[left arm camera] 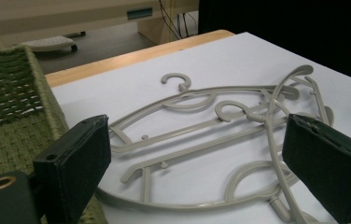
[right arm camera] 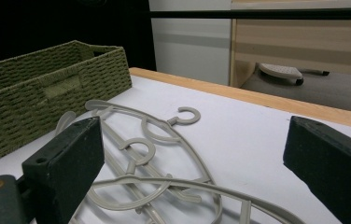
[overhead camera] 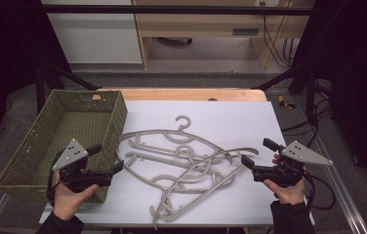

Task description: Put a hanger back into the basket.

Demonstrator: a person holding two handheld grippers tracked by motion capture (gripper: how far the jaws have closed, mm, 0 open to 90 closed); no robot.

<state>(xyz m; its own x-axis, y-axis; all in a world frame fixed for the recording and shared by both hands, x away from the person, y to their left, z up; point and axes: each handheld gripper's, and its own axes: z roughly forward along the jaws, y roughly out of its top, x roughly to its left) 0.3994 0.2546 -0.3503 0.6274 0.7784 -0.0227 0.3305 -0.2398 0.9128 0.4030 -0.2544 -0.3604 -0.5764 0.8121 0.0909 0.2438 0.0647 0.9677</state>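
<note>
Three grey plastic hangers (overhead camera: 152,130) lie tangled in a loose pile on the white table cover (overhead camera: 235,122), one hook (overhead camera: 184,119) pointing to the far side. My left gripper (overhead camera: 107,158) is open beside the pile's left edge, held low in a hand, with nothing between its jaws. My right gripper (overhead camera: 258,152) is open at the pile's right end, also with nothing in it. In the left gripper view the hangers (left arm camera: 176,74) spread out ahead of the gripper (left arm camera: 201,172). The hangers (right arm camera: 183,183) show likewise in front of the right gripper (right arm camera: 197,168).
A green woven basket (overhead camera: 30,146) stands at the table's left, its inside bare, close to my left gripper; it shows too as the basket (left arm camera: 10,116) and the basket (right arm camera: 47,88). The wooden table edge (overhead camera: 186,93) runs along the back. Cables trail at the right.
</note>
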